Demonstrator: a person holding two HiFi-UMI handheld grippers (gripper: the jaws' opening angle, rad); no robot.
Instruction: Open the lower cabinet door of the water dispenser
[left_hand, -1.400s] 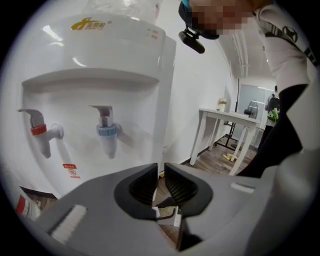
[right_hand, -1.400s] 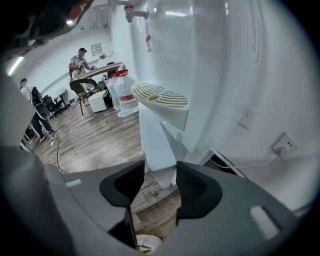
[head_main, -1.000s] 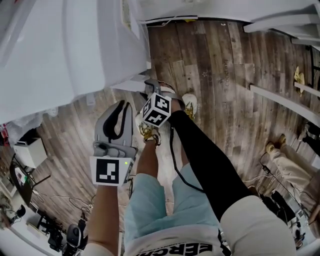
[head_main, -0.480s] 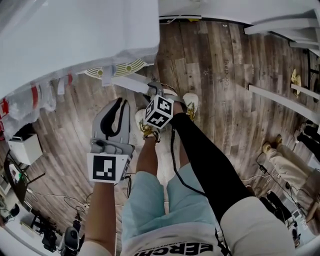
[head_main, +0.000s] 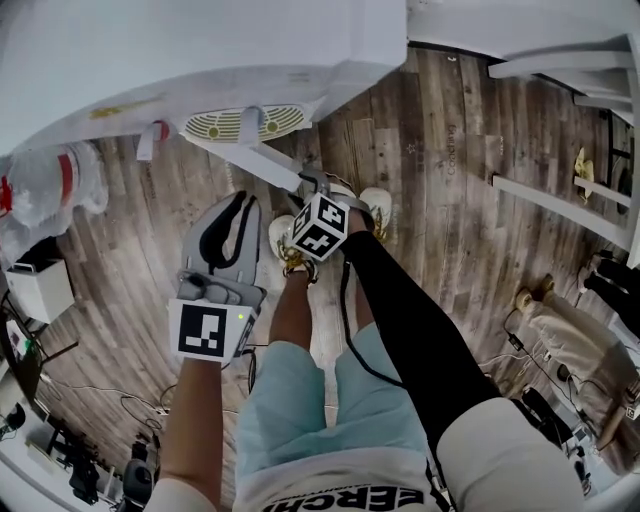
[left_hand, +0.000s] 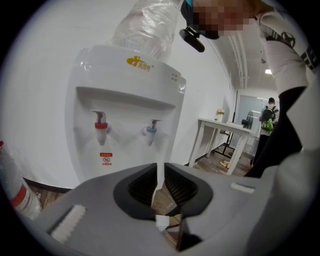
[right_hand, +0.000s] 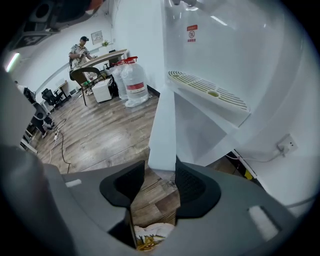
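Now that the head view has swung over, the drip tray (head_main: 245, 123) of the water dispenser (head_main: 200, 50) shows in the upper middle. A second ago only the white side was seen there. Just under the tray, the lower cabinet door (head_main: 262, 162) sticks out from the white box, already open part way. The right hand-held gripper (head_main: 308, 184) still pinches the door's free edge, near the middle of the frame. In its own view the white edge sits between its two jaws. The left hand-held gripper (head_main: 238, 202) hangs a bit lower and to the left, pressed almost together and holding nothing. I think the door has started to swing, and the job now is to pull it wider.
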